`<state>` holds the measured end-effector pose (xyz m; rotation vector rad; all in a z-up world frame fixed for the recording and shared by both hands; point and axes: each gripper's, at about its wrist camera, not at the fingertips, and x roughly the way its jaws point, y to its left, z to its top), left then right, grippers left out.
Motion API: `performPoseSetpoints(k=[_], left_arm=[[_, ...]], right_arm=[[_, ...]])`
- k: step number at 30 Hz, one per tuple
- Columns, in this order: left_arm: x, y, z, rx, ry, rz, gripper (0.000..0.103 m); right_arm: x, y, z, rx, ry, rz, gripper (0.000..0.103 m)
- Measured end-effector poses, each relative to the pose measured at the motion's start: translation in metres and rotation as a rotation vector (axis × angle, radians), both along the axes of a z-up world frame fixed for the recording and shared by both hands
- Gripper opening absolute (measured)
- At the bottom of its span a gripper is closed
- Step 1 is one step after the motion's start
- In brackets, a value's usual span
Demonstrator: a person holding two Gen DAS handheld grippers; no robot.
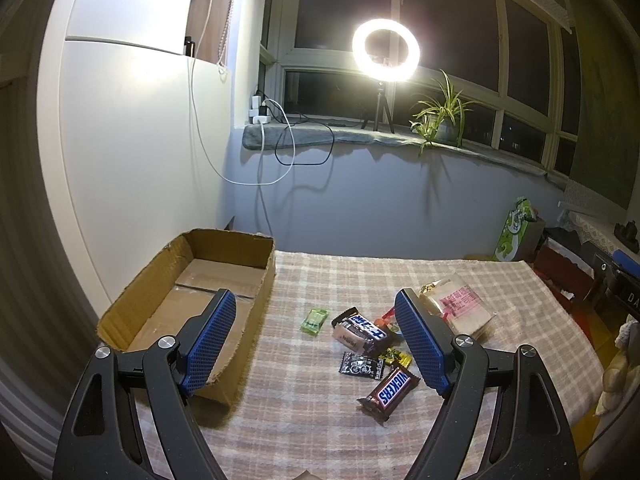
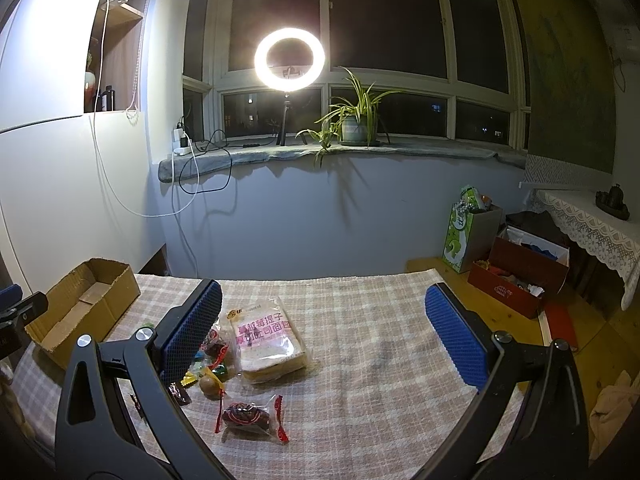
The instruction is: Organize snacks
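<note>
An empty cardboard box (image 1: 224, 276) sits at the table's left; it also shows in the right wrist view (image 2: 86, 300). Snacks lie on the checked cloth: a Snickers bar (image 1: 390, 394), a blue-and-white bar (image 1: 362, 332), a black packet (image 1: 362, 365), a green candy (image 1: 315, 321), a bagged toast bread (image 1: 460, 306), which also shows in the right wrist view (image 2: 268, 340), and a red-wrapped date snack (image 2: 246, 416). My left gripper (image 1: 316, 304) is open above the snacks, beside the box. My right gripper (image 2: 324, 294) is open and empty over the cloth, right of the bread.
A ring light on a tripod (image 2: 289, 60) and a potted plant (image 2: 354, 120) stand on the windowsill. A green bag (image 2: 464, 236) and a red box (image 2: 520, 276) sit on the floor at the right. A white cabinet (image 1: 132, 140) stands left.
</note>
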<state>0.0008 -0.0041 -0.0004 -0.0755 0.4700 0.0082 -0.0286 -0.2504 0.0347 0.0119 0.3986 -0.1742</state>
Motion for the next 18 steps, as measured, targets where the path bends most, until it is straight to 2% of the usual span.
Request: performPoseSetpoints(k=[18], left_arm=[[-0.0001,-0.0009,0.0006,-0.001,0.000,0.000,0.082]], right_arm=[[0.0003,0.0010,0.0023,-0.001,-0.003,0.000,0.103]])
